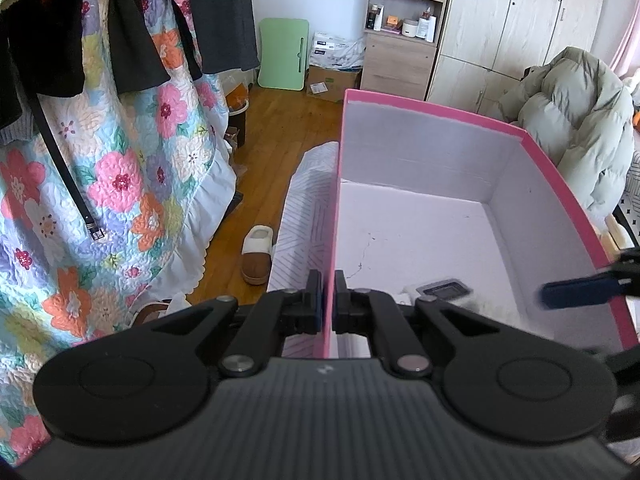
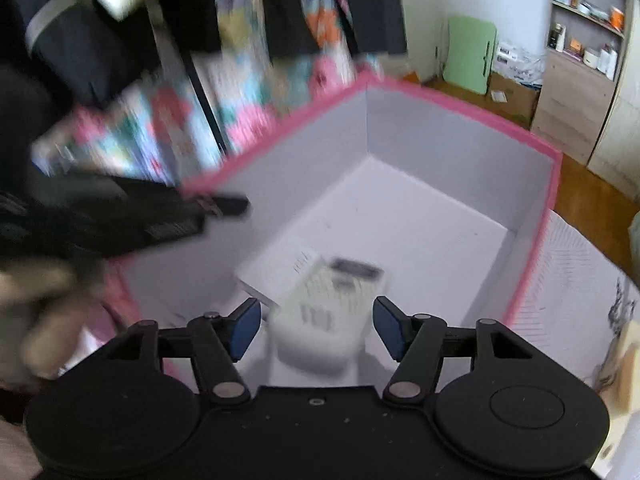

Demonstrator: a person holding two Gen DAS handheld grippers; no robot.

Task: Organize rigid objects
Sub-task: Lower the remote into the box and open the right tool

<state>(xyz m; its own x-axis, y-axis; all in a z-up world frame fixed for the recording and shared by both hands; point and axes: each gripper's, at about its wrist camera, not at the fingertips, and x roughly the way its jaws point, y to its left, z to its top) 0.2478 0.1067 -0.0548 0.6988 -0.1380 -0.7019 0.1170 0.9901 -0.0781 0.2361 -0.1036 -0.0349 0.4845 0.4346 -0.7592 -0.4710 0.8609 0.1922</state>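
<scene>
A: Item one, the white calculator (image 2: 334, 302): we log it inside the pink box (image 2: 554, 184), low on the near side, lying partly across a flat white booklet (image 2: 276, 268) on the box floor. It sits between the jaws of the right gripper (image 2: 316, 326), and the blue pads stand clear of both its sides – jaws open, nothing gripped.

B: Agreed. Item two, the left gripper (image 1: 328, 306): we record its jaws closed on the box's near-left wall (image 1: 334, 216), one pad inside, one outside. From that view only the calculator's grey display end (image 1: 442, 290) shows.

A: Box interior white, rim pink, otherwise bare floor.

B: Surroundings: box rests on a striped bed cover (image 1: 304, 216); wooden floor (image 1: 280, 120) beyond, a brown slipper (image 1: 257, 256), a floral quilt (image 1: 120, 184) hanging left, a shelf unit (image 1: 404, 20) at the back, a pale puffer jacket (image 1: 576, 120) to the right
</scene>
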